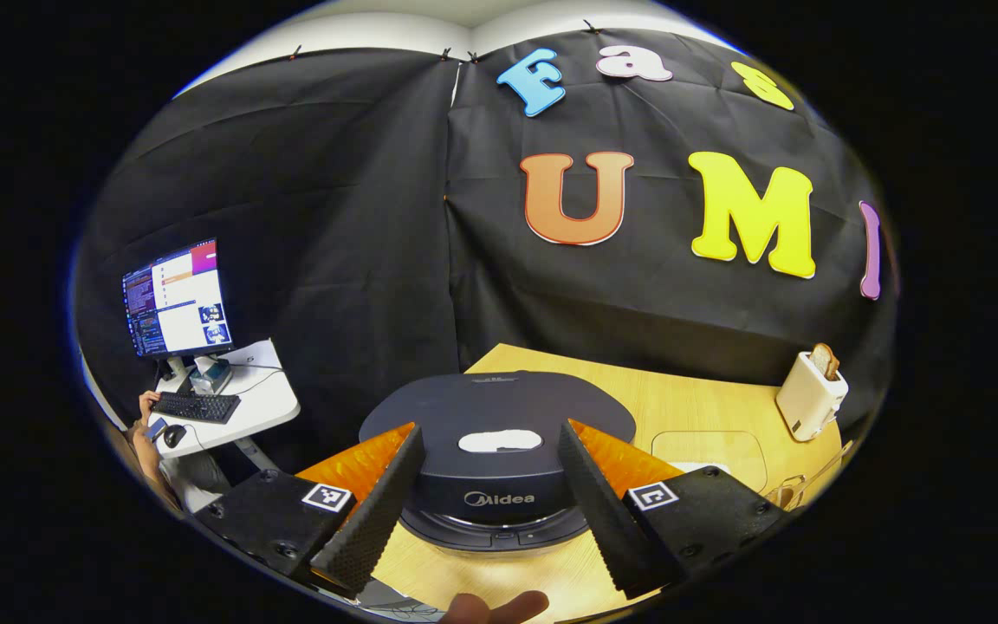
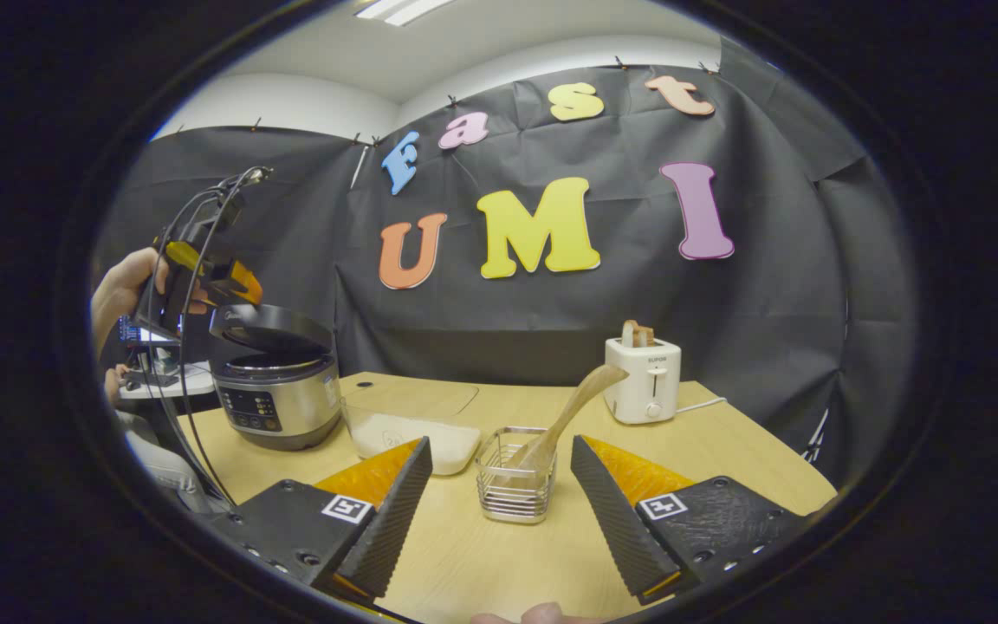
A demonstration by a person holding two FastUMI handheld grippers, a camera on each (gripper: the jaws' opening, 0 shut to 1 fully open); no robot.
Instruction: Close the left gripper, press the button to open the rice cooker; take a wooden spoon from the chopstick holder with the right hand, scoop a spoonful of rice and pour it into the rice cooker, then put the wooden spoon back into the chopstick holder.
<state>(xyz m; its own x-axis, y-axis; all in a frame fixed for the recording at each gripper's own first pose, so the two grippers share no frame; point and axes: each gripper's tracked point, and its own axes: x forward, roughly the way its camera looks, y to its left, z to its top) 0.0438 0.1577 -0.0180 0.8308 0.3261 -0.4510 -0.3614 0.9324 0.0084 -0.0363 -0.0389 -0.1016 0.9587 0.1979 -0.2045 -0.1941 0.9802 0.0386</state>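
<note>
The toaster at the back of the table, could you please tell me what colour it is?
White; the toaster shows best in the right gripper view.

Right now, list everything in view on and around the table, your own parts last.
rice cooker: one, dark lid, silver body, table's left end, lid ajar.
rice container: one, clear, white rice inside, right of the cooker.
chopstick holder: one, metal wire, table front.
wooden spoon: one, light wood, standing tilted in the holder.
toaster: one, white, bread in its slot, far side of the table.
table: one, light wood.
monitor: one, lit, on a white side desk.
keyboard: one, black, same desk.
left hand-held gripper: one, open, over the cooker lid.
right hand-held gripper: one, open, facing the holder.
</note>
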